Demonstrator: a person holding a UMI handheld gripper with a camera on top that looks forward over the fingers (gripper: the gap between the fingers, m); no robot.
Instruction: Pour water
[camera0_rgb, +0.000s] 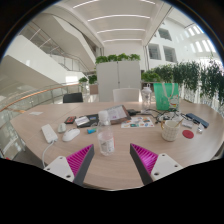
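You face a cluttered wooden table (120, 160) in a bright atrium lined with plants (185, 80), your gripper (112, 160) spread wide, a bottle (107, 140) standing just ahead between its 2 fingers.

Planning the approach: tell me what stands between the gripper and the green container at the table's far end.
In the gripper view, the open gripper has a small clear bottle just ahead; beyond lie scattered papers, then the green container.
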